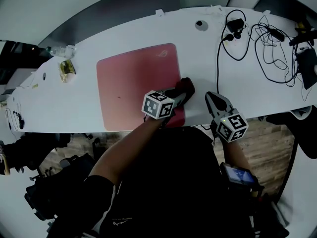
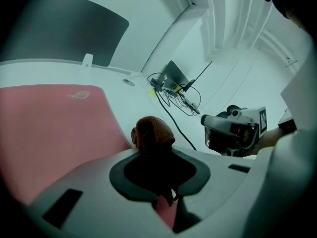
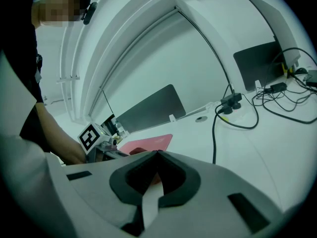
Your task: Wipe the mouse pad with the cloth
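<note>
Head view: a pink pad (image 1: 133, 83) lies on a white desk (image 1: 124, 38). The left gripper (image 1: 181, 94) holds a dark cloth (image 1: 187, 86) on the pad's near right corner. The right gripper (image 1: 216, 103) hangs just beside it over the desk edge.

Left gripper view: its 2 jaws are clamped on the bunched cloth.

Right gripper view: its 2 jaws meet at the tips with nothing between them.
</note>
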`<state>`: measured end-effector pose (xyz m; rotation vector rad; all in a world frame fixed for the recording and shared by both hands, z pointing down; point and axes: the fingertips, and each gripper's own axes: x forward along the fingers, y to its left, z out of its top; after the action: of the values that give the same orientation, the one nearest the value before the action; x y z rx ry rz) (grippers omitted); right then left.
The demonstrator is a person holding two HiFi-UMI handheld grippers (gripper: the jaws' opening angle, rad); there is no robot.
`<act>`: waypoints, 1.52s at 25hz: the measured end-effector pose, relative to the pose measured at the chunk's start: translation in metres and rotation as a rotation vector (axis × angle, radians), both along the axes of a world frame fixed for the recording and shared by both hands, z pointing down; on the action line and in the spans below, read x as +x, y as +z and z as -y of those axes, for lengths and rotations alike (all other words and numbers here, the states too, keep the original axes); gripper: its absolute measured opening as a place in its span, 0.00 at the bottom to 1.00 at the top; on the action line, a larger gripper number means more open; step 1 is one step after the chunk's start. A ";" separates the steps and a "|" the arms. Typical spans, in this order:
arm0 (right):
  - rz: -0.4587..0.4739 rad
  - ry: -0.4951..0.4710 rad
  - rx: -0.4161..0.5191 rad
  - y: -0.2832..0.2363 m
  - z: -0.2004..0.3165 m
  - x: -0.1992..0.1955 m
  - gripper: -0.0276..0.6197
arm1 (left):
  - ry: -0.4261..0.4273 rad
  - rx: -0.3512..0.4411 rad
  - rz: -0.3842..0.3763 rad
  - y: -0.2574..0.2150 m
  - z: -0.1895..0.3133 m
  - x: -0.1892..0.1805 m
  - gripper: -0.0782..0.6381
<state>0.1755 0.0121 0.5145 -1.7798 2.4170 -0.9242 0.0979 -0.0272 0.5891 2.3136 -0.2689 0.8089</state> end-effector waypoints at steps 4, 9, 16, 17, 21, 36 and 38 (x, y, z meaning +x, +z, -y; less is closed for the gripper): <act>0.013 -0.023 -0.004 0.004 0.003 -0.006 0.08 | -0.068 0.010 0.047 0.008 0.020 -0.011 0.21; 0.022 -0.056 0.000 0.004 0.011 -0.012 0.08 | -0.151 0.012 0.095 0.014 0.036 -0.033 0.21; 0.010 -0.123 -0.017 0.009 0.020 -0.021 0.08 | -0.254 0.015 0.103 0.015 0.045 -0.059 0.21; 0.009 -0.134 -0.017 0.009 0.022 -0.025 0.08 | -0.271 0.015 0.105 0.015 0.047 -0.065 0.21; 0.006 -0.165 -0.011 0.007 0.028 -0.036 0.08 | -0.330 0.020 0.113 0.015 0.053 -0.088 0.21; 0.022 -0.225 -0.023 0.011 0.035 -0.071 0.08 | -0.462 0.066 0.191 0.014 0.086 -0.179 0.21; 0.020 -0.230 -0.027 0.013 0.039 -0.075 0.08 | -0.479 0.072 0.202 0.014 0.091 -0.194 0.21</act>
<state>0.1005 -0.0268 0.5275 -1.5136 2.6498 -0.9891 -0.0960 -0.1185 0.6032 2.1001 -0.9143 0.7893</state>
